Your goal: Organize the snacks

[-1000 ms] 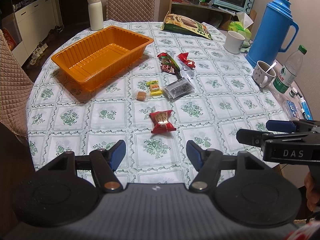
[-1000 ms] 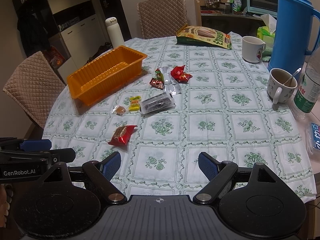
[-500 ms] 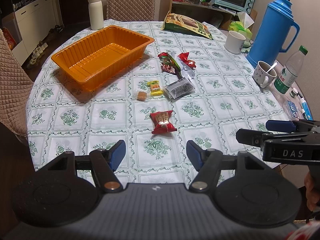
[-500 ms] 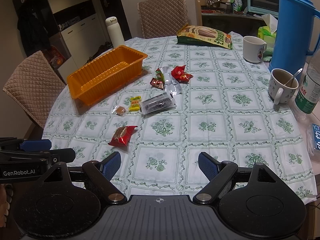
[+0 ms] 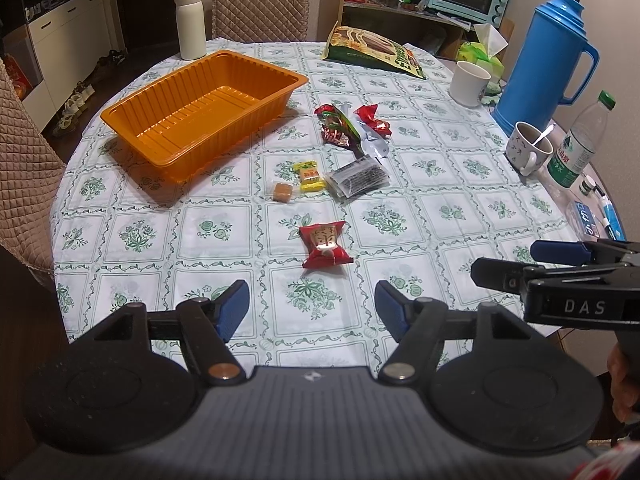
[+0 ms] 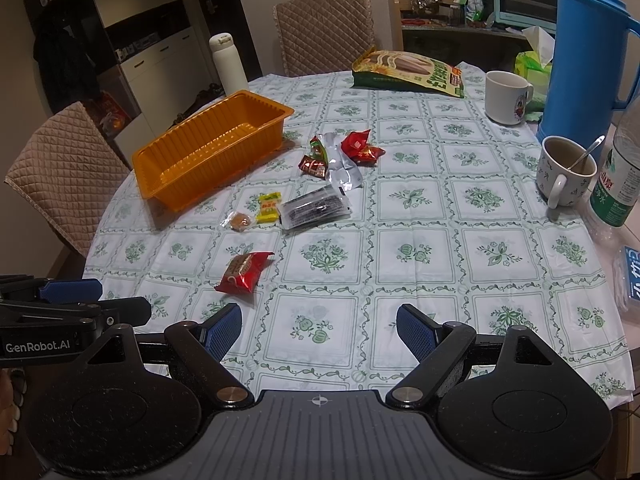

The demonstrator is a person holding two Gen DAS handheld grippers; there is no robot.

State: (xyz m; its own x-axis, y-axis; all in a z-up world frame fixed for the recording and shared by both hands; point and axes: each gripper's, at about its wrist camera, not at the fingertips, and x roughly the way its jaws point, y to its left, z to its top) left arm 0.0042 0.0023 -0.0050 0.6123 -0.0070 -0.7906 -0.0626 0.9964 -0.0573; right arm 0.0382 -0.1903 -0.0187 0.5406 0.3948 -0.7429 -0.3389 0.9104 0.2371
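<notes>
An empty orange tray (image 5: 200, 116) (image 6: 208, 148) sits at the table's far left. Loose snacks lie to its right: a red packet (image 5: 326, 242) (image 6: 242, 272) nearest me, a yellow candy (image 5: 309, 176), a brown candy (image 5: 282, 192), a dark packet (image 5: 358, 178), a red-green wrapper (image 5: 338, 126) and a red wrapper (image 5: 372, 118). My left gripper (image 5: 312, 304) hovers over the near table edge, just short of the red packet. Its jaws are opening with nothing between them. To its right, my right gripper (image 6: 320, 328) is open and empty.
A blue thermos (image 5: 548, 60), two mugs (image 5: 528, 148) (image 5: 470, 82) and a water bottle (image 5: 580, 148) stand along the right side. At the back are a green snack bag (image 5: 376, 52) and a white flask (image 5: 191, 24). Quilted chairs (image 5: 24, 168) stand around the table.
</notes>
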